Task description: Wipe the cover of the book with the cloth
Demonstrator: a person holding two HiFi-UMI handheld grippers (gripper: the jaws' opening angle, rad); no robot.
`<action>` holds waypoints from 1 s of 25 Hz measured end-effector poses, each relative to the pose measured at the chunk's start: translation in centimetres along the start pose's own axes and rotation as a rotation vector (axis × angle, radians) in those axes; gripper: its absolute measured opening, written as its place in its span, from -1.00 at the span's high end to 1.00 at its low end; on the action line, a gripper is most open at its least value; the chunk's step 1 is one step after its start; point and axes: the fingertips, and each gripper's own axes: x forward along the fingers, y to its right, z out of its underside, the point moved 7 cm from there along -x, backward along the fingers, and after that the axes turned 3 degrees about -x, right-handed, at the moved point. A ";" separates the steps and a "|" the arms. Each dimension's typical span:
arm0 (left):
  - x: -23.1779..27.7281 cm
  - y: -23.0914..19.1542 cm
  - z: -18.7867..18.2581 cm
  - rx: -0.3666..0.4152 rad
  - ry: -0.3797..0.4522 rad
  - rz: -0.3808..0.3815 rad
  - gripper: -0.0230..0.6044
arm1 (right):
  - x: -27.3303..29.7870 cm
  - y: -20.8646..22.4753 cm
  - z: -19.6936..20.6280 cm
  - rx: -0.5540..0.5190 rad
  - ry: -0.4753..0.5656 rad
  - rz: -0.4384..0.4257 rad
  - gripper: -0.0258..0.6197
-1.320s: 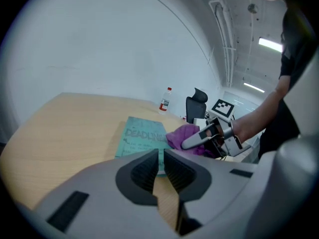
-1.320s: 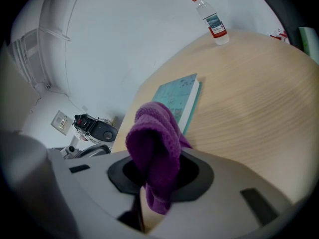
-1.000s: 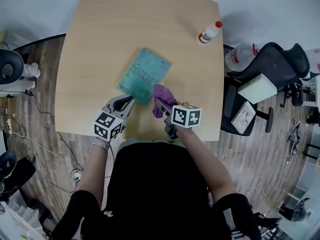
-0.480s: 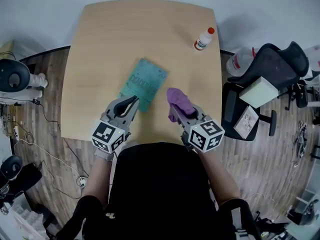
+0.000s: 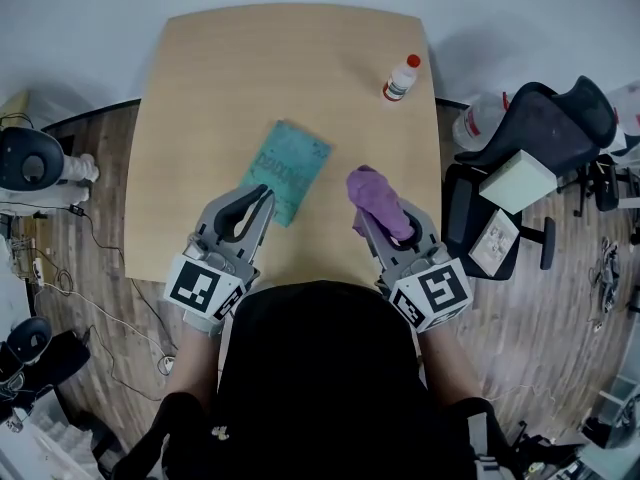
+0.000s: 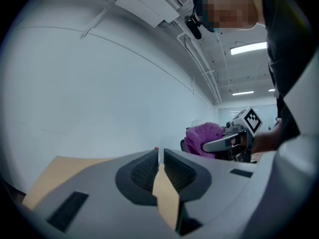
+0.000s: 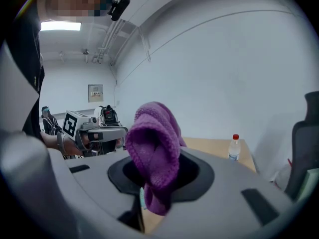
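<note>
Book [image 5: 288,168] lies mid-bench [image 5: 200,88], not yet wiped, I judge. My right gripper [image 5: 376,214] clamps the cloth [image 5: 378,198] at its four o'clock. My left gripper [image 5: 262,194], jaws closed and empty, is at seven. Next, I lower the cloth onto it.

Your grey left gripper [image 5: 262,194] covers the near corner of the teal paperback book [image 5: 290,166]; its cover print is too small to read.

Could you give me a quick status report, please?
Right gripper shut on cloth, held above table. Left gripper shut, empty. Book flat, uncovered. Bottle at far corner, not in the way.
</note>
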 end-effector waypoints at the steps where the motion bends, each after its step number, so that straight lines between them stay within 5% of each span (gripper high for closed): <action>1: -0.2 0.1 -0.3 0.010 0.003 -0.003 0.78 | -0.2 -0.1 -0.4 -0.010 0.011 0.004 0.57; 10: -1.0 0.7 -1.4 0.027 0.040 -0.019 0.78 | -0.8 -1.1 -1.6 -0.097 0.040 0.032 0.57; 25: -1.9 0.7 -0.9 0.024 0.018 -0.023 0.80 | -0.7 -1.5 -1.2 -0.075 0.035 0.057 0.59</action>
